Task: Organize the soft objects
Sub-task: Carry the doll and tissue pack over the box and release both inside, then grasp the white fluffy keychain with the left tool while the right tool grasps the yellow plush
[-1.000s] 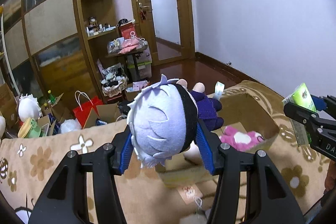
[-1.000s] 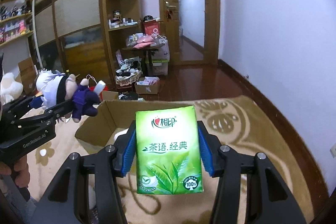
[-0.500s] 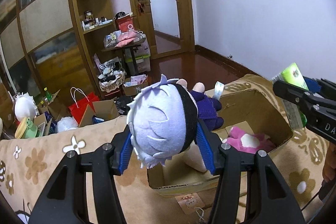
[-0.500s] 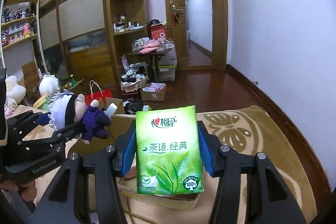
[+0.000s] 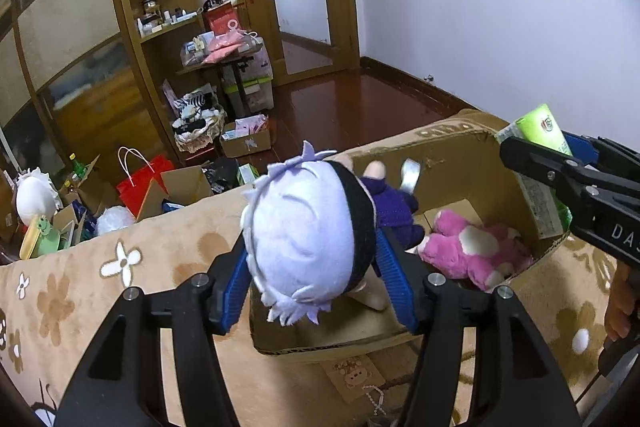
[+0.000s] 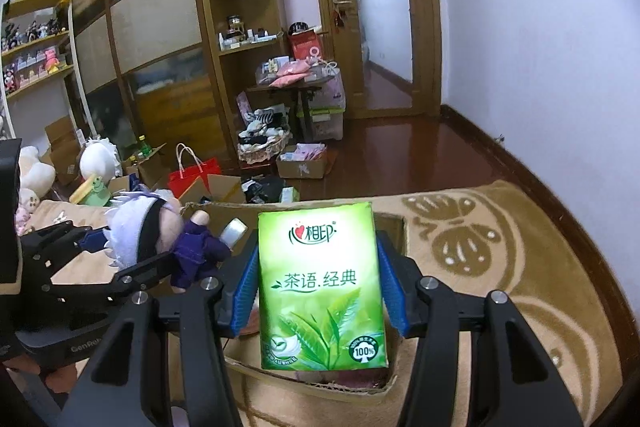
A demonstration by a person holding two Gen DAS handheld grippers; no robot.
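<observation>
My left gripper (image 5: 316, 267) is shut on a plush doll (image 5: 308, 239) with white hair, a black blindfold and a purple outfit, held over the near-left part of an open cardboard box (image 5: 452, 155). A pink plush toy (image 5: 468, 247) lies inside the box. My right gripper (image 6: 320, 287) is shut on a green tissue pack (image 6: 322, 283) and holds it above the box (image 6: 396, 223). The right gripper and tissue pack (image 5: 540, 125) show at the right in the left wrist view; the doll (image 6: 152, 227) and left gripper (image 6: 100, 259) show at the left in the right wrist view.
The box sits on a tan blanket (image 5: 80, 279) with flower patterns. Beyond it lies a cluttered wooden floor with a red bag (image 5: 140, 175), cartons, a basket (image 6: 262, 143) and wooden shelving (image 6: 236, 7). A white wall (image 5: 480, 7) runs along the right.
Both grippers have moved forward over the box, still holding their loads. The box interior and the pink plush now show more fully below the doll.
</observation>
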